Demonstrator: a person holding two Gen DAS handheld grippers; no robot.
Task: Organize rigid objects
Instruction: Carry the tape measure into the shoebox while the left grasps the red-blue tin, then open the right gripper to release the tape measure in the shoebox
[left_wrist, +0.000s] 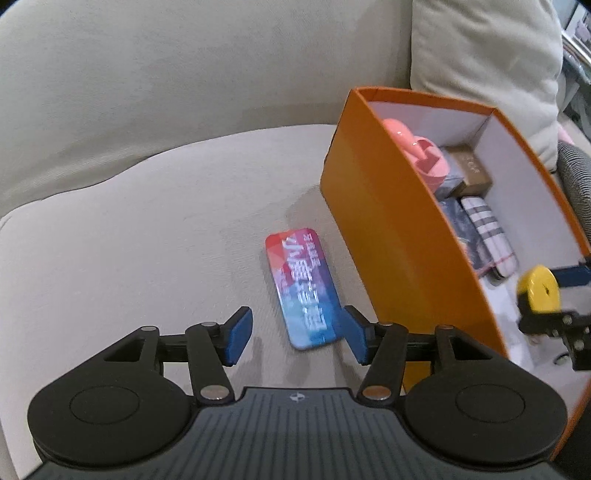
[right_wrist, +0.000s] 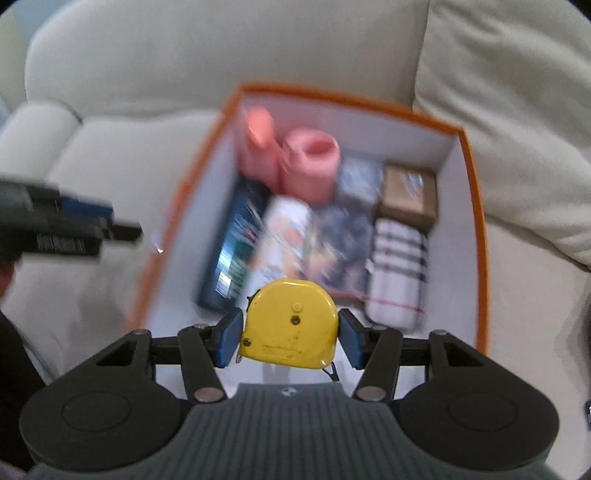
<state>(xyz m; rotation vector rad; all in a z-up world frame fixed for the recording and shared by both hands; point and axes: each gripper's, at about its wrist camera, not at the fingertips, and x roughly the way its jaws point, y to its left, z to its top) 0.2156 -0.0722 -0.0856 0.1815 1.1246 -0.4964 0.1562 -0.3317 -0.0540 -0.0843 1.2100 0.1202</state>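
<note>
Left wrist view, item one: my left claw (left_wrist: 297, 334) stands open above the beige sofa seat (left_wrist: 147, 229), its blue pads (left_wrist: 238, 336) clear of everything. Beneath and between them lies a flat colourful tin (left_wrist: 301, 290), red at its far end and blue at its near end, flat on the cushion just beside the orange box (left_wrist: 384, 206). The tin's near right corner sits close by the right pad; I cannot tell whether they touch.

Item two: the orange box, white inside, resting on the seat against a pale cushion (left_wrist: 480, 55). Contents as I see them from the right wrist view: two pink pieces (right_wrist: 295, 162) at the far end, a brown carton (right_wrist: 408, 195), a striped white pouch (right_wrist: 397, 269), a dark box (right_wrist: 232, 251) and printed packs (right_wrist: 314, 240), all blurred.

Item three: my right claw (right_wrist: 290, 338), pads pressed on both sides of a yellow tape measure (right_wrist: 290, 325), gripping it over the near end of the box. From the left wrist view that tape measure (left_wrist: 537, 291) shows at the right edge, above the box interior.
</note>
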